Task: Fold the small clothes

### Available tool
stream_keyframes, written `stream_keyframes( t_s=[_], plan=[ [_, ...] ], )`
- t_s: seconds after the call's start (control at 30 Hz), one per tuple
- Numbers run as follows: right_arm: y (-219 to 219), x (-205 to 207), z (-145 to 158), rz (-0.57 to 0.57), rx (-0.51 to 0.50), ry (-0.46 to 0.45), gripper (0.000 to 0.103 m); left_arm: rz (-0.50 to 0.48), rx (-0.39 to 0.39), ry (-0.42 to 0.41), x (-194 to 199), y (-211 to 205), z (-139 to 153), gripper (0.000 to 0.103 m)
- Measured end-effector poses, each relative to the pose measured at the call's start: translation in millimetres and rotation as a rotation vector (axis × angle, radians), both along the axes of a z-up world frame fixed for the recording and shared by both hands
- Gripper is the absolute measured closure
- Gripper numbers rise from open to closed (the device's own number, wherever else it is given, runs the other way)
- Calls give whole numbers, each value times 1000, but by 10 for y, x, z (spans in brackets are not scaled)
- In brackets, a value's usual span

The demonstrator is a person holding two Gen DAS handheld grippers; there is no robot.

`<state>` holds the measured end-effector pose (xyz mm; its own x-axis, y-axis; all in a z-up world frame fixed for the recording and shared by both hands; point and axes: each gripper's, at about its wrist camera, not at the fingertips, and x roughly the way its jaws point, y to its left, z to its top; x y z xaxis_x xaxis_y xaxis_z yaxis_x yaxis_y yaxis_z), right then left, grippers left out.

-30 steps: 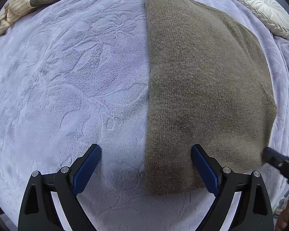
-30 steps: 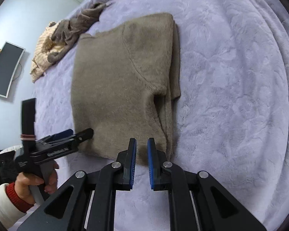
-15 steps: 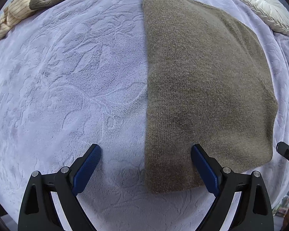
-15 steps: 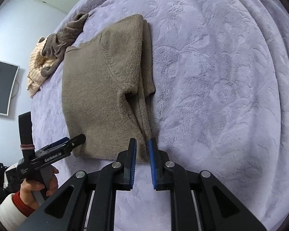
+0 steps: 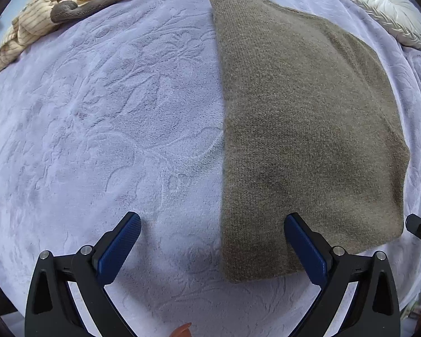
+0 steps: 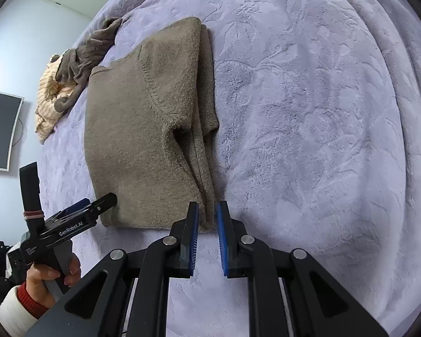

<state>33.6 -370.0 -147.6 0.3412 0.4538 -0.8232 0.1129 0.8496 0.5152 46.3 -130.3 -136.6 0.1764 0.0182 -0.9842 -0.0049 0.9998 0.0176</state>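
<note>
A folded olive-brown knit sweater (image 5: 308, 126) lies flat on the lilac bedspread (image 5: 98, 140). My left gripper (image 5: 212, 217) points straight down over the sweater's near left corner. Its jaws are opening wide; one pad hangs over bare bedspread, the other over the knit, and neither presses. In the right wrist view the sweater (image 6: 132, 140) shows a sleeve tucked along its right edge. My right gripper (image 6: 207, 205) hovers at the near right corner with only a narrow gap between its pads, gripping nothing. The left gripper (image 6: 96, 200) shows there too, held by a hand (image 6: 50, 278).
A heap of striped cream and grey-brown clothes (image 5: 56, 8) lies at the bed's far left corner. A round white pleated cushion (image 5: 387, 8) sits at the far right. A dark screen (image 6: 0, 132) hangs on the wall beyond the bed. Bedspread (image 6: 308, 112) stretches right of the sweater.
The right gripper has rolled and shifted slightly, so the sweater now sits further left in its view. The left jaws stand a little wider. The sweater has not moved.
</note>
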Motion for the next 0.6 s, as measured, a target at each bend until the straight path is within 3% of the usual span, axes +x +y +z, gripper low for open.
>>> stream_keyframes(
  t_s=[0.07,0.17,0.27,0.43,0.6],
  plan=[
    [-6,4,1,-2,-4,3,83,-12,5,5,17,2,21,0],
    [-36,12,7,-16,-1,-4,28,-30,-10,12,51,34,53,0],
    [-74,43,24,-16,23,-19,27,-32,-21,4,64,95,103,0],
    [-139,227,61,-3,78,-51,27,-15,-238,-52,177,336,368,0],
    [-226,543,70,-8,148,-91,27,-2,-301,-93,574,449,472,0]
  ],
)
